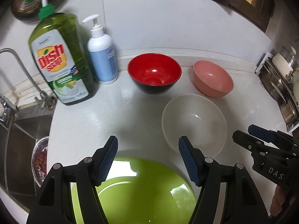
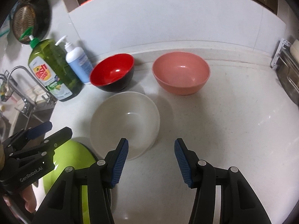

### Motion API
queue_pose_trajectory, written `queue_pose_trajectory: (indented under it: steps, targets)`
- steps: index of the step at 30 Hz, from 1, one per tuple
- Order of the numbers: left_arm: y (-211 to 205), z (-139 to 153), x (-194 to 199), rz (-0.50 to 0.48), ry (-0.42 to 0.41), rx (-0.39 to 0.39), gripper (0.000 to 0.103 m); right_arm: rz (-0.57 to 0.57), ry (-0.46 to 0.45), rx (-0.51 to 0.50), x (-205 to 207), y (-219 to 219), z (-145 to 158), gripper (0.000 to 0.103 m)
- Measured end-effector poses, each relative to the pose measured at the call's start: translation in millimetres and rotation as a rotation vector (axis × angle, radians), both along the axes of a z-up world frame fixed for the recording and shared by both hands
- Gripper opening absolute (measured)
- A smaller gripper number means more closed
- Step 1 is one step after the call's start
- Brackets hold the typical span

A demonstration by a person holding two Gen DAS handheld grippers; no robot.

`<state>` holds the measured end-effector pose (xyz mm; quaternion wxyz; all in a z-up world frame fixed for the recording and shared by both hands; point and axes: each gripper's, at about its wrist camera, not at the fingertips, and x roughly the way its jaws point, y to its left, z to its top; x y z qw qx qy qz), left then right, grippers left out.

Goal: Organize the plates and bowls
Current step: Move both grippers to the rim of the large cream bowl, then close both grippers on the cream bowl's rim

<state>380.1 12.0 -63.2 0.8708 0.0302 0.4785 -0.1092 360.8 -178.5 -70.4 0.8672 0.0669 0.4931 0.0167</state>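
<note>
Between the wide-open jaws of the left gripper (image 1: 147, 160) a green bowl (image 1: 149, 190) is sitting; the right gripper (image 2: 151, 163), jaws equally wide and empty, is hovering just right of a white bowl (image 2: 125, 123), red bowl (image 2: 112, 71) and pink bowl (image 2: 180, 72) lying beyond

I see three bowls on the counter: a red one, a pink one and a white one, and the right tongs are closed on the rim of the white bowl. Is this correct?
Not quite. The red bowl, pink bowl and white bowl do stand on the counter, but the right tongs are open and hold nothing; the white bowl sits free just ahead of them. The right wrist view shows this.
</note>
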Motion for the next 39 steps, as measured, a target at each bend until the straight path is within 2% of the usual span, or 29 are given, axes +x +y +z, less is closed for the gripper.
queue_pose_trajectory:
  steps: [5,11,19,22,24,27,29,39]
  targets:
    - [-9.2,-16.2,20.3,-0.022,0.033,0.009,0.066,-0.014,0.03,0.017,13.4,-4.8,-13.2,0.052]
    - [-18.8,-37.7,37.8,-0.038,0.089,0.014,0.061,-0.02,0.063,0.034,24.4,-6.6,-26.6,0.046]
    - [-25.5,-56.2,50.7,-0.039,0.154,-0.023,0.048,-0.029,0.102,0.054,32.9,-8.5,-38.7,0.03]
    - [-27.6,-60.0,54.3,-0.043,0.175,-0.037,0.041,-0.026,0.111,0.056,34.1,-8.2,-41.1,0.023]
    - [-27.9,-61.7,56.6,-0.043,0.186,-0.052,0.032,-0.026,0.114,0.063,35.2,-7.8,-41.9,0.017]
    - [-28.4,-61.9,58.2,-0.047,0.199,-0.06,0.018,-0.023,0.115,0.071,36.0,-8.1,-41.9,0.012]
    - [-28.9,-62.5,58.3,-0.052,0.209,-0.079,0.013,-0.026,0.114,0.072,36.9,-7.6,-41.9,0.012]
    - [-36.7,-48.3,47.6,-0.053,0.194,-0.065,0.012,-0.049,0.097,0.083,30.6,-12.2,-32.0,0.012]
